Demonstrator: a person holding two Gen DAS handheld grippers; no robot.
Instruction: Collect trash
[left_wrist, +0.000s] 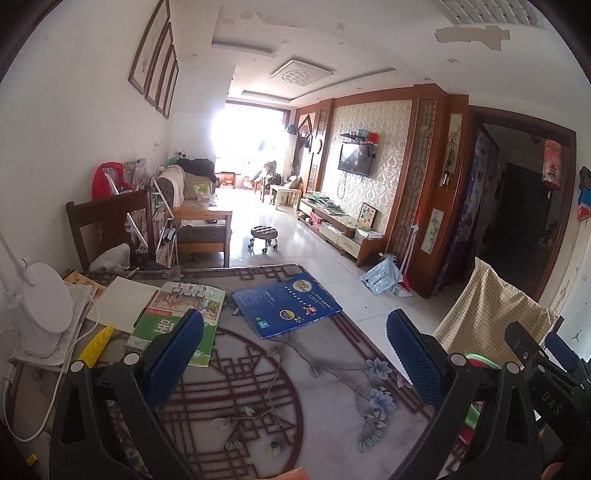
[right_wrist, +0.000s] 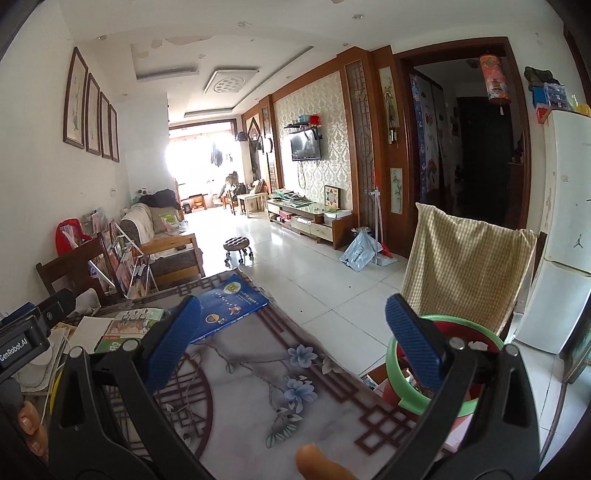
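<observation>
Both tongs, left (left_wrist: 291, 347) and right (right_wrist: 291, 332), gape empty above the table's (right_wrist: 258, 398) bare right edge.

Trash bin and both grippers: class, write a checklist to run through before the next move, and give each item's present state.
1. Left gripper open and empty: ok, its jaws stand wide apart with nothing between them.
2. Right gripper open and empty: ok, likewise.
3. Trash bin within view: ok, green-rimmed, beside the table's right edge.
4. Bin mouth unobstructed: ok, although the right gripper partly hides it.
5. Trash found on the table: cannot tell; only a blue book, a green book, a yellow object and a lamp show.
6. Lamp cable out of the left gripper's way: not ok, it trails close beside that gripper.
</observation>
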